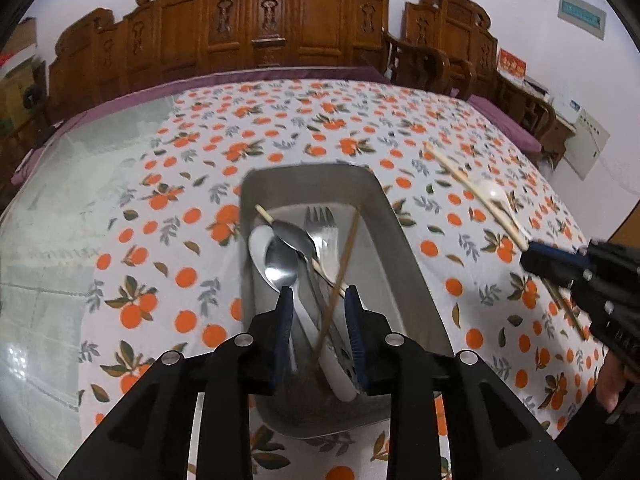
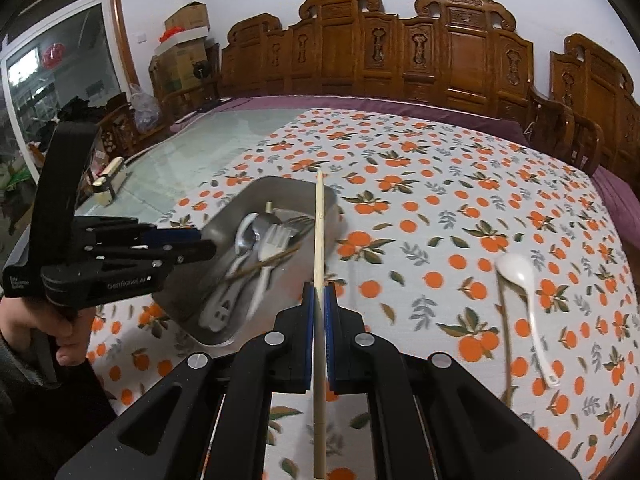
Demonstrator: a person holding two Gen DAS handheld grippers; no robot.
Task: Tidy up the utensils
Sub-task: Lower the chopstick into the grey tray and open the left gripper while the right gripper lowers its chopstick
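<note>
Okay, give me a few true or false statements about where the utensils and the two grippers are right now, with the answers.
1. The right gripper is shut on a light chopstick. True.
2. The metal tray holds only chopsticks. False: spoons and a fork lie in it too.
3. The white spoon lies on the tablecloth, outside the tray. True.
4. The left gripper is clamped on the fork. False: its jaws stand open above the tray.
5. The tablecloth is plain purple. False: it is white with an orange fruit print.
</note>
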